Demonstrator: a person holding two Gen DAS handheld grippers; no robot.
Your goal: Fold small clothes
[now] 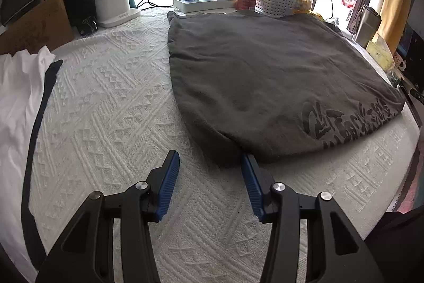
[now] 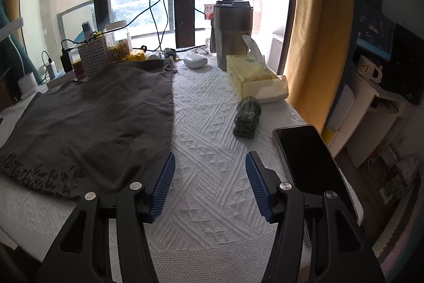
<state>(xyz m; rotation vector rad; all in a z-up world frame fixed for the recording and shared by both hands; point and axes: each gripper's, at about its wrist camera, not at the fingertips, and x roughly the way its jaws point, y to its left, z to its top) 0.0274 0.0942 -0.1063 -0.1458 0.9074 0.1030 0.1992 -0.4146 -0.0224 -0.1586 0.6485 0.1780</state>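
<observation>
At the far left lies one white garment (image 1: 18, 97) with a black strap (image 1: 39, 118) along its edge. One grey T-shirt (image 1: 265, 76) lies folded flat on the white textured cloth (image 1: 111, 108); its dark brush-style lettering (image 1: 344, 121) near the front edge is unreadable. The left gripper (image 1: 210, 161) hovers with jaws apart at its near-left corner, bare cloth to its left. The right gripper (image 2: 210, 161) is spread too, beside the shirt's right edge, with one phone (image 2: 310, 158), one stone figurine (image 2: 246, 118) and one tissue box (image 2: 254, 81) rightward.

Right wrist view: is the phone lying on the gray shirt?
No, the phone lies on the white cloth, apart from the gray shirt.
</observation>
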